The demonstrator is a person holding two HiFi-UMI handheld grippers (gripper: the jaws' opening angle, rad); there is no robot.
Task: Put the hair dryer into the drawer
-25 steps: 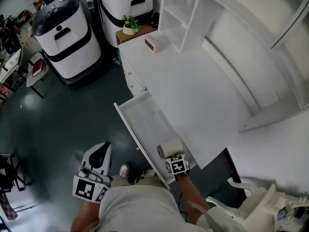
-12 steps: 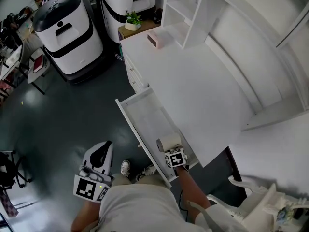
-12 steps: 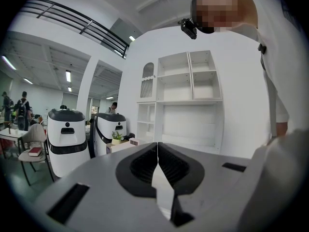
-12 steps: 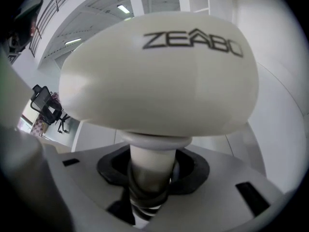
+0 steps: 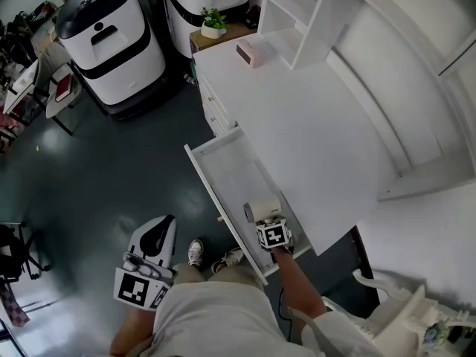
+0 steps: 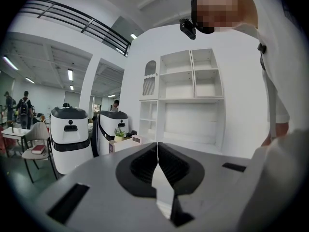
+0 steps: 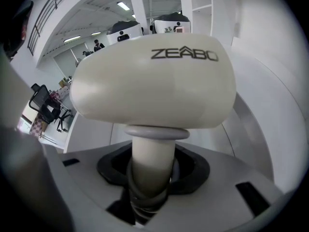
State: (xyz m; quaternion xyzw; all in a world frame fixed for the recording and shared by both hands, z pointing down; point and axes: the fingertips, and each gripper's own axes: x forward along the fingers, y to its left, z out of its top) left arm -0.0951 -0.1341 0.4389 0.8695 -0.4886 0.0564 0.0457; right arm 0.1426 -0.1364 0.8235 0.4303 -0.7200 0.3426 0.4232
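Observation:
The cream hair dryer [image 5: 262, 210] hangs over the near end of the open white drawer [image 5: 209, 186], which is pulled out from the desk. My right gripper [image 5: 266, 222] is shut on its handle and points steeply down. In the right gripper view the hair dryer [image 7: 154, 81] fills the frame, its handle and wound cord clamped in the right gripper [image 7: 149, 178]. My left gripper [image 5: 156, 233] is held low at the left over the dark floor, away from the drawer. In the left gripper view the left gripper [image 6: 157, 163] has its jaws together with nothing between them.
The white desk top [image 5: 312, 132] runs right of the drawer, with a shelf unit [image 5: 297, 13] and a pink box [image 5: 248, 51] at its far end. A potted plant [image 5: 213, 24] and two white-and-black machines [image 5: 111, 43] stand beyond. A chair [image 5: 59, 95] stands at left.
My right gripper has sunk a little toward the drawer with the hair dryer. The left gripper has stayed where it was.

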